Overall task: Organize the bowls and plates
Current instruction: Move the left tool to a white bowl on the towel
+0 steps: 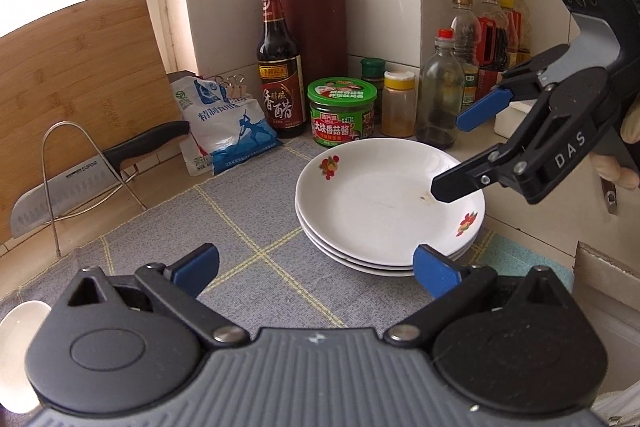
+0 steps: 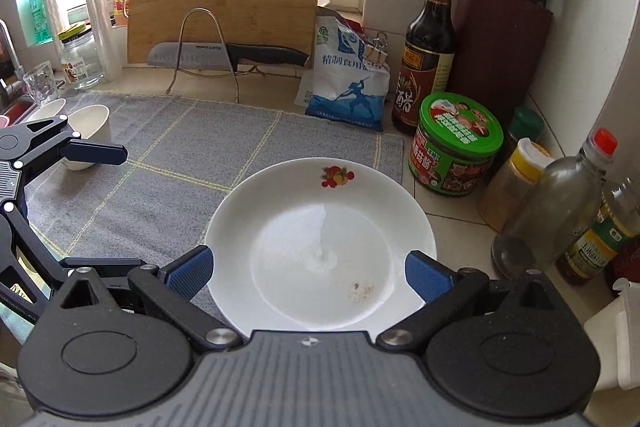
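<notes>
A stack of three white plates [image 1: 384,211] with small fruit prints sits on the grey checked mat [image 1: 248,219]; the top plate also shows in the right wrist view [image 2: 320,247]. My left gripper [image 1: 316,267] is open and empty, low over the mat just in front of the stack. My right gripper [image 2: 310,269] is open and empty, hovering over the near side of the top plate; in the left wrist view it [image 1: 450,155] reaches in from the right. Two white bowls [image 2: 88,131] sit at the mat's far left.
Behind the plates stand a green-lidded jar [image 1: 342,111], a vinegar bottle [image 1: 278,63], spice jars [image 1: 398,103], oil bottles [image 1: 492,35] and a knife block [image 1: 316,27]. A salt bag [image 1: 228,123], a cutting board [image 1: 76,75] and a cleaver [image 1: 84,179] on a wire rack are left.
</notes>
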The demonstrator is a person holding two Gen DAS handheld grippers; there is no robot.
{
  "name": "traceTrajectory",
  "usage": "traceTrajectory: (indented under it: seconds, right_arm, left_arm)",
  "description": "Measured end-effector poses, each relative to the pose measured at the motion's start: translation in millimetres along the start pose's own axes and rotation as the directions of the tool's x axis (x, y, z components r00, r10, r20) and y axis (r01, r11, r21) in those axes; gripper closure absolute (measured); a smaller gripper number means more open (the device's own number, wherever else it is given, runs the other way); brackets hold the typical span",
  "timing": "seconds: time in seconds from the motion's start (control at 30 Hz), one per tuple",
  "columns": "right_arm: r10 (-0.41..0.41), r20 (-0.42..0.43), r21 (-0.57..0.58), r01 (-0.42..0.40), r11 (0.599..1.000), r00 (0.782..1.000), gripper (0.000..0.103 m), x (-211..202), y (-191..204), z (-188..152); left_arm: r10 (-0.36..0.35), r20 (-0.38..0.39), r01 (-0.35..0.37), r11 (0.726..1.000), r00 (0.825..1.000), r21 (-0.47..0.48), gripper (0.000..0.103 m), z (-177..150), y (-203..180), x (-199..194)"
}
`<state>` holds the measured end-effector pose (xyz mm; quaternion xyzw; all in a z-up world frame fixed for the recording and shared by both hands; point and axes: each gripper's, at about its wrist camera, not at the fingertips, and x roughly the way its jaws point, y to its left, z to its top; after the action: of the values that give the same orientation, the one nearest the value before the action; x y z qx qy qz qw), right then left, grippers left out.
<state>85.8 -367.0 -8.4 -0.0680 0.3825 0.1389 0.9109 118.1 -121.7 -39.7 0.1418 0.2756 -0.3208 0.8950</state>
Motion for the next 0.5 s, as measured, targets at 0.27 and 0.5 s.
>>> traceTrajectory:
  seconds: [0.27,0.5]
  right_arm:
    - [0.043,0.099,-0.053,-0.038,0.998,0.994,0.0,-3,34,7]
    - [0.132,0.066,-0.174,-0.119,0.977,0.989,0.0,4,102,-7]
  left_arm:
    - [0.069,-0.038,-0.071,0.996,0.997,-0.052,0.001,-14,13,-30]
    - [0.066,-0.046,-0.069,0.995,0.997,-0.067,0.001,-45,38,-61]
